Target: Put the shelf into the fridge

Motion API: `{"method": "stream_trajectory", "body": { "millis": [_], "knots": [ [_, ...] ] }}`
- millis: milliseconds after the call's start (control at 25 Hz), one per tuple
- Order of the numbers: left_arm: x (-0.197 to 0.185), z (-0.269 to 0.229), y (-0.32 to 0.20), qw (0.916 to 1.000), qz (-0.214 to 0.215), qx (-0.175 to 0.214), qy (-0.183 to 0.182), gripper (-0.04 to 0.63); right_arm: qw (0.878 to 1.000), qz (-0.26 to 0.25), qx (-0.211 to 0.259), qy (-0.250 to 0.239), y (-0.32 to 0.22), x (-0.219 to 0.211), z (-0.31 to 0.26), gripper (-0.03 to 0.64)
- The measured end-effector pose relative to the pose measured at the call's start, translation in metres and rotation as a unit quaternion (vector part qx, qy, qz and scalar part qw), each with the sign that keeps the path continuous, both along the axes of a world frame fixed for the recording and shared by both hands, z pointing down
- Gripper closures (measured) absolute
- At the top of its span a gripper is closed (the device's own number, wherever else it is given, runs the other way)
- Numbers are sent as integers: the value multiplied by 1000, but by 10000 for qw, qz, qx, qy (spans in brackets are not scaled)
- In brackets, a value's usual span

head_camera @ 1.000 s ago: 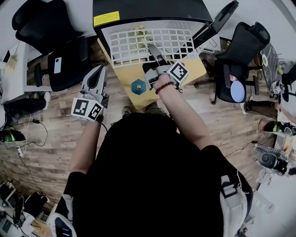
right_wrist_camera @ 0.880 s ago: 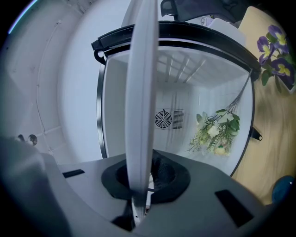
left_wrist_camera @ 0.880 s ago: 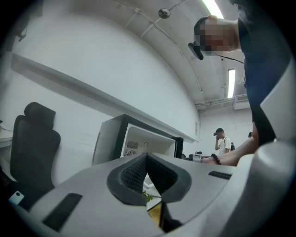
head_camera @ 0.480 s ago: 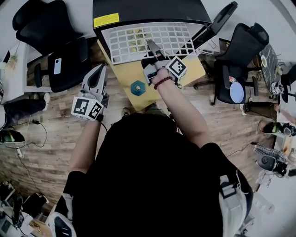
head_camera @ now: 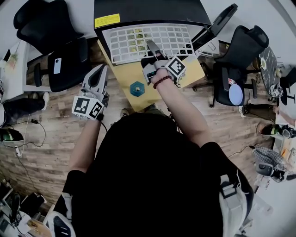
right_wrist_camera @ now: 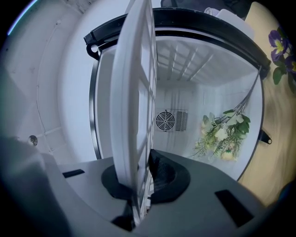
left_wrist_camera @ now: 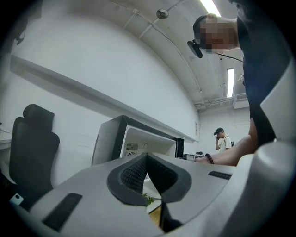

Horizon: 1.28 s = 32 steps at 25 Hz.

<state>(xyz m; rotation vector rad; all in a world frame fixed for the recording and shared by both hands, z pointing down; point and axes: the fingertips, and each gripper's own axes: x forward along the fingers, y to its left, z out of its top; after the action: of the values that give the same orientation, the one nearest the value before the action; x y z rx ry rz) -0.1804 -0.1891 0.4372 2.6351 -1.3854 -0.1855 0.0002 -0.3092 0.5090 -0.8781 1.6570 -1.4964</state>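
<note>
Head view looks steeply down; right gripper view faces closely into the fridge (head_camera: 148,11), which left gripper view sees from farther off.

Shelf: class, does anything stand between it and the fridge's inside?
Nothing visible does. The right tongs hold the shelf at the open fridge; the flowers inside lie off to one side.

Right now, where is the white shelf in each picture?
Head view: the shelf is the white grid at the top middle, at the fridge opening.
Left gripper view: I cannot make it out.
Right gripper view: edge-on, running up the middle, clamped in the right hand-held gripper.
Shared landmark: the fridge, in all three views.
</note>
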Motion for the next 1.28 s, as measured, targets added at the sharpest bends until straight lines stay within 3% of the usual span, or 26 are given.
{"method": "stream_trajectory", "body": {
  "millis": [480, 1280],
  "knots": [
    [6, -2, -10, 9999, 50, 118, -16, 578, 9999, -51, 141, 8, -10, -1, 3, 575],
    [10, -7, -26, 9997, -15, 224, 23, 578, 9999, -21, -20, -128, -34, -4, 5, 575]
  ]
}}
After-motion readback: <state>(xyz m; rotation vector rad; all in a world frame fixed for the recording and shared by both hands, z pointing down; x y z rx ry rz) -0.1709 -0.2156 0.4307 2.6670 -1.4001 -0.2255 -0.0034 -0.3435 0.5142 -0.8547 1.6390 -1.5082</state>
